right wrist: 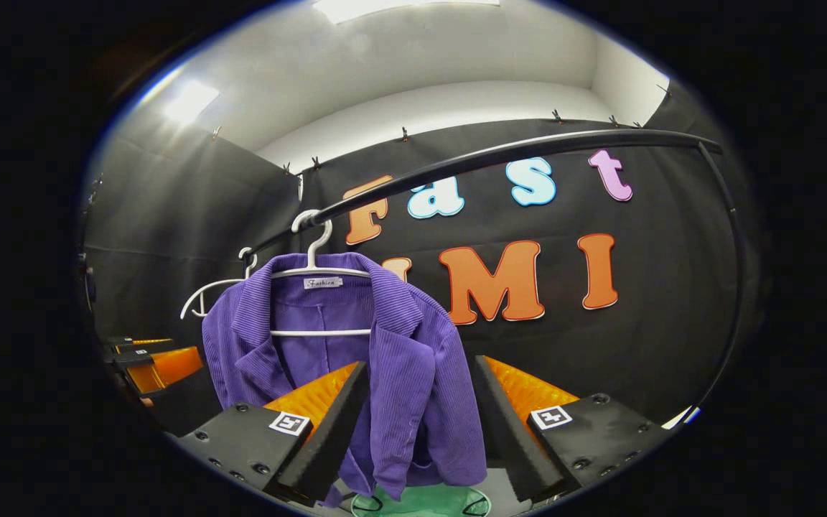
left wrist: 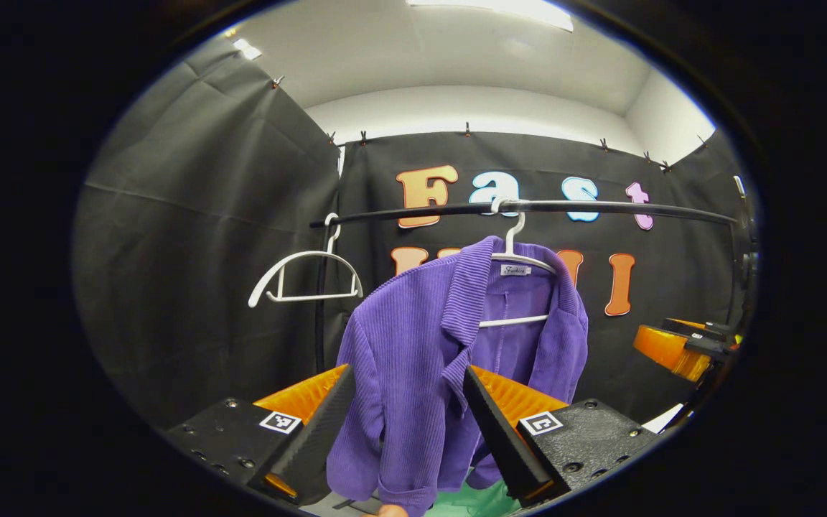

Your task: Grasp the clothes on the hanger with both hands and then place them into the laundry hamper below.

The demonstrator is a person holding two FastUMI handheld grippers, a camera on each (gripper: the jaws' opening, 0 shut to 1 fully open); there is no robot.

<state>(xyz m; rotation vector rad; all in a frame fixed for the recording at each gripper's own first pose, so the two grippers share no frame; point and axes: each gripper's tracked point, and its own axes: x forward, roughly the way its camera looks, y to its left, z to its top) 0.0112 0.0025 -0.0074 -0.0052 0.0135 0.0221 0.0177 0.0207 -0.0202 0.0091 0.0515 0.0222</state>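
Observation:
A purple ribbed jacket (left wrist: 421, 345) hangs on a white hanger (left wrist: 521, 258) from a black rail (left wrist: 600, 207). My left gripper (left wrist: 408, 370) is open, its fingers framing the jacket's left front and sleeve from just in front; contact cannot be told. At the far right of this view the right gripper (left wrist: 679, 345) hovers beside the jacket. In the right gripper view, my right gripper (right wrist: 419, 366) is open around the jacket's (right wrist: 356, 345) right shoulder and sleeve. The left gripper (right wrist: 155, 359) shows at the left. A green hamper (right wrist: 421, 502) lies below the jacket.
An empty white hanger (left wrist: 306, 276) hangs at the rail's left end, beside a black upright post (left wrist: 321, 316). The rail (right wrist: 492, 154) curves down into a post at the right. Black cloth walls close in behind and to the left.

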